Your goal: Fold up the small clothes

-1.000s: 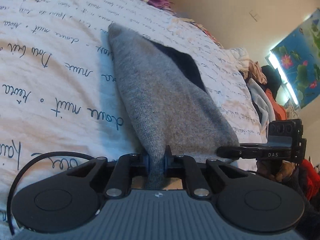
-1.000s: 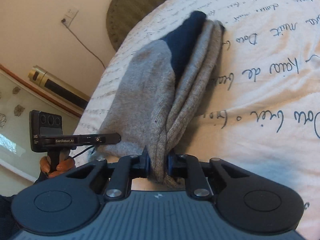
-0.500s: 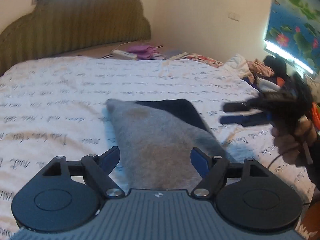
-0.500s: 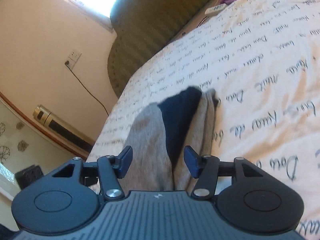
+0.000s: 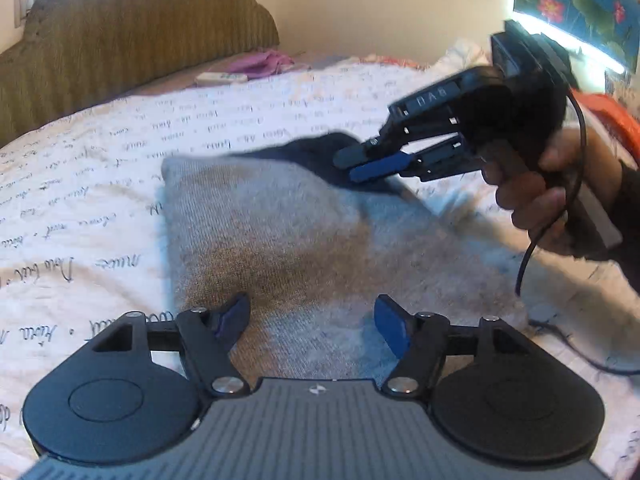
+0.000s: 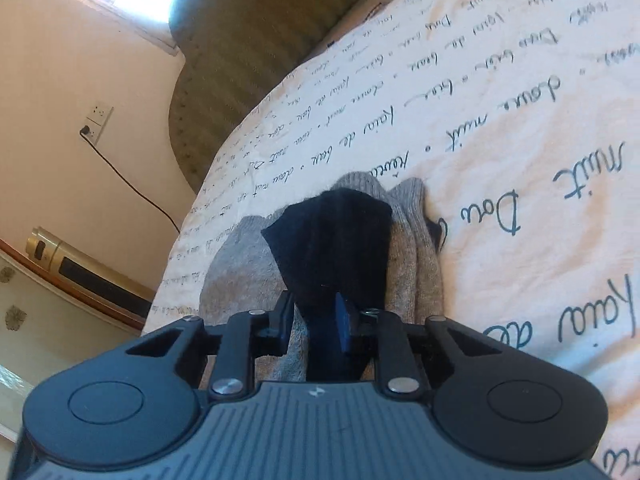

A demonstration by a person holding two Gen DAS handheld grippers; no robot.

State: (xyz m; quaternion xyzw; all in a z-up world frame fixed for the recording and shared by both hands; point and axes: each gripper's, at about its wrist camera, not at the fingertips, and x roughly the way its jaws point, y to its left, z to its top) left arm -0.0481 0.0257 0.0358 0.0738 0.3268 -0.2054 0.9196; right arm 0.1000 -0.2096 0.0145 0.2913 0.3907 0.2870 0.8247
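A folded grey knit garment (image 5: 288, 232) with a dark navy part (image 6: 336, 240) lies flat on the bed's white sheet (image 5: 80, 184), which is printed with cursive writing. The navy part sits at the garment's far right corner in the left wrist view.

The right gripper (image 6: 312, 320) is at that corner: its jaws have just been closing and stand narrow, with the navy fabric running between the blue pads. Whether the pads already press on it cannot be told. A hand (image 5: 560, 196) holds this gripper by its handle, a black cable hanging from it.

The left gripper (image 5: 312, 320) hovers over the near end of the garment with its jaws spread wide; they have just been closing slightly, and nothing is gripped between them.

Beyond the sheet stand a ribbed olive headboard (image 5: 132, 32), a white remote (image 5: 222, 77) and a purple cloth (image 5: 264, 60). A lotus picture (image 5: 580, 4) hangs on the right.
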